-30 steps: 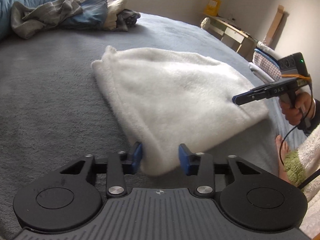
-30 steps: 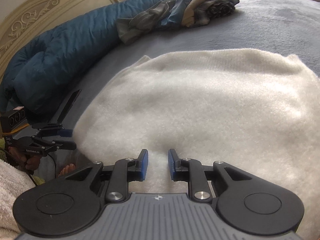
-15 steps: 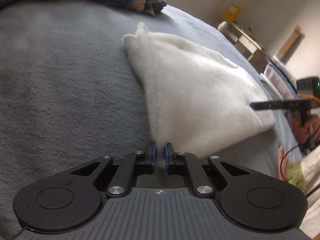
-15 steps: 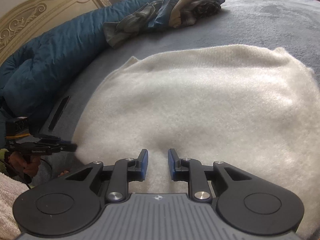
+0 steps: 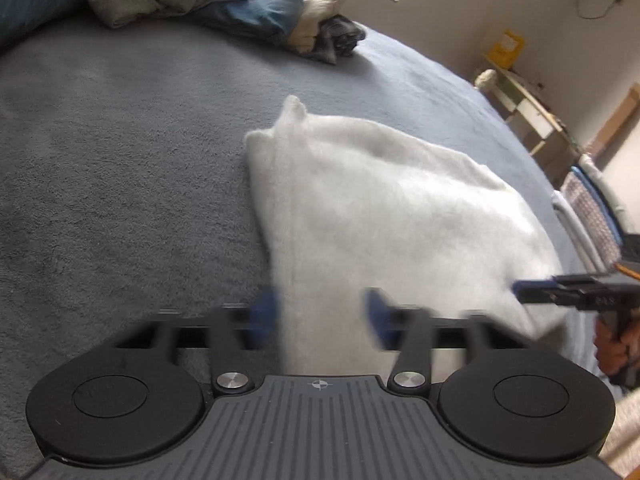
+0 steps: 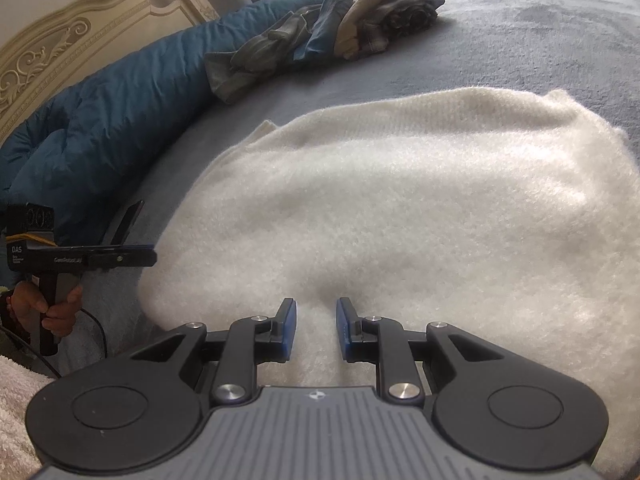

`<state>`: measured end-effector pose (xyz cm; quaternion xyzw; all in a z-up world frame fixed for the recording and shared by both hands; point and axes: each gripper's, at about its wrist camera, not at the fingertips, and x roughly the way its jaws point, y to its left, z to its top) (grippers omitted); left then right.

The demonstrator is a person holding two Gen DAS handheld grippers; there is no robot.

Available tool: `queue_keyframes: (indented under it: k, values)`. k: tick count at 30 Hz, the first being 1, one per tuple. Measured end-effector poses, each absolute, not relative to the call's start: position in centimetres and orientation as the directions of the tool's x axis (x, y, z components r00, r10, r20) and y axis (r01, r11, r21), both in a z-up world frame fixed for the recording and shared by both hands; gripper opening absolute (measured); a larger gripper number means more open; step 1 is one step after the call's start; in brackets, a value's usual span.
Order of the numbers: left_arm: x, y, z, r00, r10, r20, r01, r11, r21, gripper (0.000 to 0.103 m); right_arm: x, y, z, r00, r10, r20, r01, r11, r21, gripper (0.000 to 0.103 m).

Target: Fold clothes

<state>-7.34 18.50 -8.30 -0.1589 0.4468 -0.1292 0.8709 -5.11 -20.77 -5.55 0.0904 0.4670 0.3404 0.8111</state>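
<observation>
Blue pads [image 5: 262, 314] of the left gripper [image 5: 320, 316] are being shown spread wide and motion-blurred, with the near corner of the white fleece garment [image 5: 384, 216] lying between them; whether either pad is touching the cloth cannot be told. The right gripper [image 6: 316, 326] is being held with its 2 pads [image 6: 289, 330] parted by a narrower gap, low over the fleece at its near edge, and nothing is being pinched.

The garment is lying folded on the grey bedspread [image 5: 120, 152]. In the left wrist view its long axis is running from the near corner at the gripper away toward a small peaked tip at the far end, and the piece is widening to the right. In the right wrist view the same garment [image 6: 400, 216] is being seen broadside, filling most of the frame, with a thin lower layer peeking out at its far left edge.

Only the right wrist view is showing the carved cream headboard [image 6: 60, 60], the blue quilt [image 6: 112, 112] and the left gripper from the side, gripped by a hand [image 6: 44, 304]. Only the left wrist view is showing the shelves [image 5: 528, 108] by the wall and the right gripper's fingers reaching in from the right edge. Both are showing the pile of unfolded clothes [image 5: 224, 4] at the far side of the bed.
</observation>
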Motion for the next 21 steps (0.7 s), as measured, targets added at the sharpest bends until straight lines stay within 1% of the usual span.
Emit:
queue_keyframes:
  k: [1, 3, 6, 8, 9, 10, 11, 12, 13, 15, 17, 19, 21]
  values:
    - [-7.3, 18.6, -8.4, 0.571, -0.36, -0.738, 0.066, 0.916, -0.395, 0.01, -5.2, -20.9, -5.6, 0.337, 0.636, -0.695, -0.468, 0.753, 0.462, 0.023]
    - [-7.6, 18.9, -8.8, 0.579, -0.346, -0.738, 0.051, 0.919, -0.391, 0.01, -5.4, -21.2, -5.6, 0.345, 0.634, -0.692, -0.469, 0.755, 0.458, 0.023]
    - [-7.4, 19.9, -9.7, 0.566, -0.353, -0.745, 0.015, 0.908, -0.419, 0.014, -5.4, -21.8, -5.9, 0.347, 0.641, -0.685, -0.454, 0.754, 0.475, 0.023]
    - [-7.3, 20.4, -9.1, 0.568, -0.376, -0.732, -0.002, 0.889, -0.458, 0.018, -5.0, -22.4, -5.7, 0.355, 0.649, -0.673, -0.436, 0.751, 0.495, 0.023]
    - [-7.4, 20.4, -8.7, 0.577, -0.376, -0.725, -0.002, 0.887, -0.462, 0.022, -4.9, -22.8, -5.4, 0.367, 0.652, -0.663, -0.429, 0.751, 0.502, 0.023]
    - [-7.6, 20.4, -8.2, 0.592, -0.363, -0.719, -0.003, 0.892, -0.453, 0.029, -4.7, -23.5, -5.1, 0.391, 0.65, -0.652, -0.416, 0.757, 0.505, 0.023]
    - [-7.7, 20.3, -7.7, 0.612, -0.345, -0.712, -0.003, 0.899, -0.438, 0.035, -4.5, -24.2, -4.8, 0.416, 0.645, -0.641, -0.401, 0.763, 0.507, 0.023]
    - [-7.7, 20.1, -7.4, 0.629, -0.327, -0.705, -0.001, 0.907, -0.422, 0.045, -4.2, -25.1, -4.5, 0.451, 0.629, -0.633, -0.379, 0.777, 0.503, 0.025]
    - [-7.4, 19.9, -7.3, 0.641, -0.311, -0.702, -0.003, 0.913, -0.407, 0.05, -3.9, -26.3, -4.2, 0.499, 0.596, -0.63, -0.339, 0.803, 0.491, 0.031]
    - [-6.3, 19.5, -7.3, 0.661, -0.276, -0.698, -0.015, 0.925, -0.38, 0.053, -3.3, -28.7, -3.6, 0.588, 0.516, -0.623, -0.247, 0.848, 0.469, 0.036]
    - [-5.2, 19.1, -7.4, 0.68, -0.241, -0.693, -0.027, 0.936, -0.352, 0.053, -2.6, -30.9, -3.2, 0.656, 0.426, -0.623, -0.154, 0.884, 0.442, 0.037]
    - [-4.1, 18.6, -7.5, 0.698, -0.206, -0.686, -0.041, 0.945, -0.325, 0.053, -1.9, -31.6, -3.0, 0.686, 0.329, -0.649, -0.123, 0.931, 0.343, 0.04]
    - [-3.0, 18.2, -7.5, 0.713, -0.172, -0.68, -0.053, 0.953, -0.297, 0.052, -1.0, -31.4, -3.2, 0.694, 0.249, -0.675, -0.116, 0.965, 0.237, 0.04]
